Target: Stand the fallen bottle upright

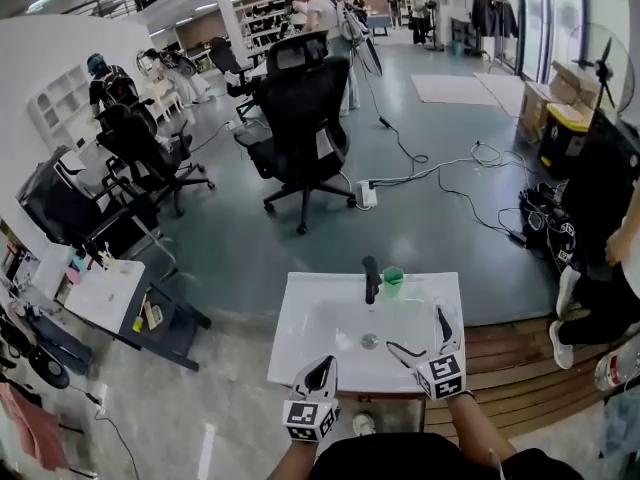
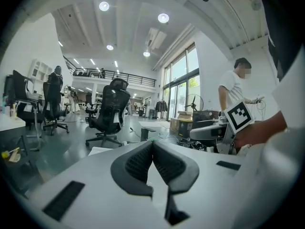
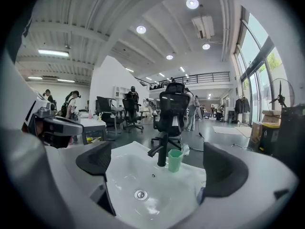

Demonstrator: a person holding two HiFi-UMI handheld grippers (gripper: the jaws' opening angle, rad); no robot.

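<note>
Jaws pressed together with nothing between them, the left gripper hangs at the near-left corner of the sink. At the sink's far rim stand a black faucet and, just right of it, a green cup. Over the sink's near-right part the right gripper is spread wide, with only basin between its jaws. No fallen bottle shows plainly; a bluish sliver at the sink's right rim, beside the right jaw, may be it. Closing on so little could squirt it off the slick rim, into the basin or off the sink.
</note>
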